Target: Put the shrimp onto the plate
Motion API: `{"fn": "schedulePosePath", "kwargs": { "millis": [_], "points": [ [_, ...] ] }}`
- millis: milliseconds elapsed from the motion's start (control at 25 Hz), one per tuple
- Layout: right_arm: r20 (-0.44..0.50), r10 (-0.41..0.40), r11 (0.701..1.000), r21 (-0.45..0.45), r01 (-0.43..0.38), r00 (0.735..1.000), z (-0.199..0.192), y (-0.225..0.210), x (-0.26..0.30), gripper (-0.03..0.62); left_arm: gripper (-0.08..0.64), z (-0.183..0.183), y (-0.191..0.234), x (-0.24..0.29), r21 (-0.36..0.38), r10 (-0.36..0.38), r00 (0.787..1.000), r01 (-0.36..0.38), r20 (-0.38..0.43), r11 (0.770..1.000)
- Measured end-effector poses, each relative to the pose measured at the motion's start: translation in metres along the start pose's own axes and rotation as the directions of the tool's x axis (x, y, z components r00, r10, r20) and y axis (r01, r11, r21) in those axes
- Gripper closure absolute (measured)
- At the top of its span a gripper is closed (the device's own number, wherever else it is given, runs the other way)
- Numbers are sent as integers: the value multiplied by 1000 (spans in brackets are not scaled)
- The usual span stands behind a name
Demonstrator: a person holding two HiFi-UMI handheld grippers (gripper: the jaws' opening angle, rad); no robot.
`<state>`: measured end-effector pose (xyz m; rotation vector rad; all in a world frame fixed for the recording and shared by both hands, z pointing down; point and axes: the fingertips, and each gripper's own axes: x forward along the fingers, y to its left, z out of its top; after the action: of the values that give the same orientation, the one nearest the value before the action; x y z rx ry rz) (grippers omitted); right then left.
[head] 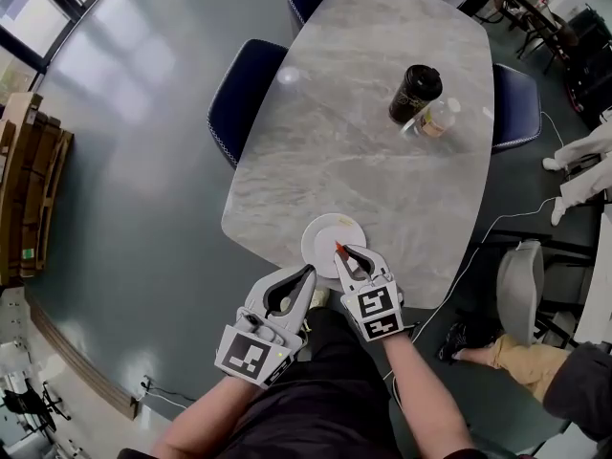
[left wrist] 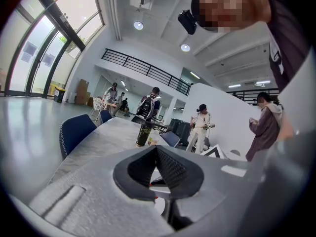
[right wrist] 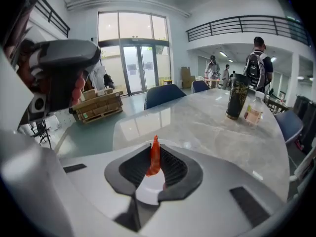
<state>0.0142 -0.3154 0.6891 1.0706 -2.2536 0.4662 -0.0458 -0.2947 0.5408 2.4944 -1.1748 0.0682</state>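
A small orange-red shrimp stands upright between the jaws of my right gripper, which is shut on it. In the head view the right gripper hovers over the near side of the white plate, the shrimp poking out at its tip. The plate sits at the near edge of the grey marble table. My left gripper hangs just off the table edge, left of the right one, its jaws closed on nothing.
A dark tumbler and a small clear bottle stand at the table's far right. Blue chairs line the table's left and far sides. Another person's legs are on the floor at right. People stand in the background.
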Motion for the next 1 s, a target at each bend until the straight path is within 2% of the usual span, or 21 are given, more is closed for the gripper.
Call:
{"fn": "schedulePosePath", "kwargs": {
  "millis": [120,240,640,1000],
  "points": [
    [-73,-25,996,-87,18,997,-11,-1,22,534,552,-8,10,5,3,-4,1000,4,0,1000],
    [-127,-40,990,-138,22,991,-21,0,37,534,552,-15,16,6,2,-12,1000,12,1,1000],
    [-210,-72,978,-208,27,975,-37,-8,57,534,552,-39,32,29,7,-42,999,42,-7,999],
    [-254,-58,970,-242,-5,965,-43,-6,62,532,552,-41,36,38,12,-49,999,49,-12,999]
  ]
}}
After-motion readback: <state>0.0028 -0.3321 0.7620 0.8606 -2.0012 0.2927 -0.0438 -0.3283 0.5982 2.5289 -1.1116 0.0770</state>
